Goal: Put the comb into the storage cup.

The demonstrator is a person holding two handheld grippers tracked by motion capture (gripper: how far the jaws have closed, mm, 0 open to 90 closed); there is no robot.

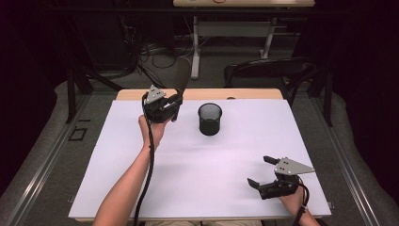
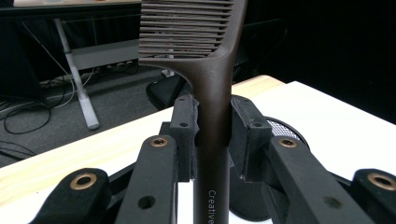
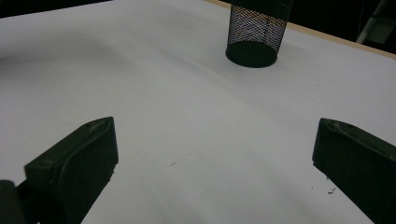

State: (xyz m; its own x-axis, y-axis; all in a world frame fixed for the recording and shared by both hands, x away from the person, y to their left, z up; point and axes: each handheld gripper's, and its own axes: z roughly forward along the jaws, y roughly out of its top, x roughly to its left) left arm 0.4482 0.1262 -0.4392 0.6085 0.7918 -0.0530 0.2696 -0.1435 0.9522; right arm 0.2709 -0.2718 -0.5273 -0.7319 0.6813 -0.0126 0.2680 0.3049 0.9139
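My left gripper (image 1: 172, 104) is raised over the table's far left, shut on the handle of a dark brown comb (image 1: 181, 76). In the left gripper view the comb (image 2: 212, 93) stands upright between the jaws, teeth at the top, and my left gripper (image 2: 213, 126) clamps its handle. A black mesh cup (image 1: 210, 119) stands upright just right of that gripper, near the table's far middle; its rim (image 2: 285, 130) peeks out behind the right jaw. My right gripper (image 1: 261, 171) rests low at the near right, open and holding nothing. The right gripper view shows the cup (image 3: 258, 32) far ahead.
A white sheet (image 1: 202, 174) covers the wooden table (image 1: 207, 94). Beyond the far edge stand a dark chair (image 1: 268, 70), another table's legs (image 1: 195, 47) and loose cables on the floor (image 1: 150, 52).
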